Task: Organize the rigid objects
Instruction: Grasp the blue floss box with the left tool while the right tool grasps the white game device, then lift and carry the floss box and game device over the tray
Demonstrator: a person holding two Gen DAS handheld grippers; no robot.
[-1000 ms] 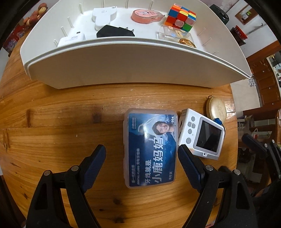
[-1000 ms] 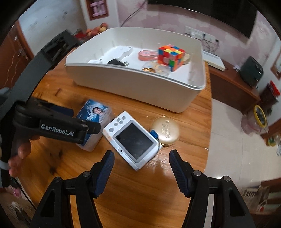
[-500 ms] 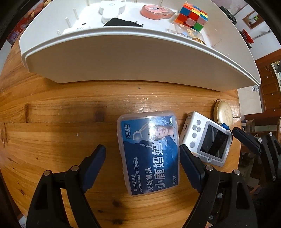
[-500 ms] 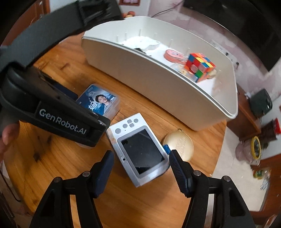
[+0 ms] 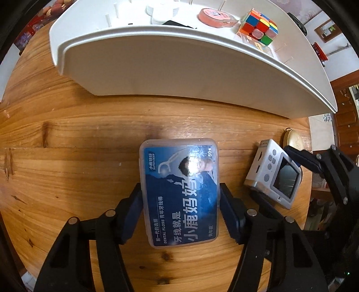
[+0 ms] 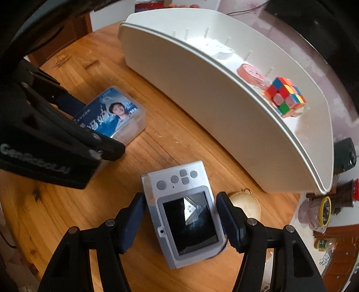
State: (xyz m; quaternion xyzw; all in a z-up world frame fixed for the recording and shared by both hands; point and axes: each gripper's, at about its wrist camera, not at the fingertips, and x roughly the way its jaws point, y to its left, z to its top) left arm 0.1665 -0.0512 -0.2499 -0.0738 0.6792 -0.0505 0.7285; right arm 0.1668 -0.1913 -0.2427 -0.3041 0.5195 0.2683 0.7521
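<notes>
A clear dental floss box (image 5: pixel 180 191) with a blue label lies on the wooden table. My left gripper (image 5: pixel 181 213) is shut on its two long sides. The box also shows in the right wrist view (image 6: pixel 112 115), half hidden by the left gripper. A white handheld game console (image 6: pixel 186 213) lies to its right, and my right gripper (image 6: pixel 180 221) is shut on its sides. The console shows in the left wrist view (image 5: pixel 273 173) as well. A large white bin (image 5: pixel 179 74) stands behind both.
The bin holds a Rubik's cube (image 5: pixel 258 27), a pink tape roll (image 5: pixel 215 16), a white item and a black plug. A gold round tin (image 6: pixel 245 205) lies on the table right of the console. The table edge is close on the right.
Both grippers have moved forward and down and closed: the left onto the floss box, the right onto the console. Both were open and further back before.
</notes>
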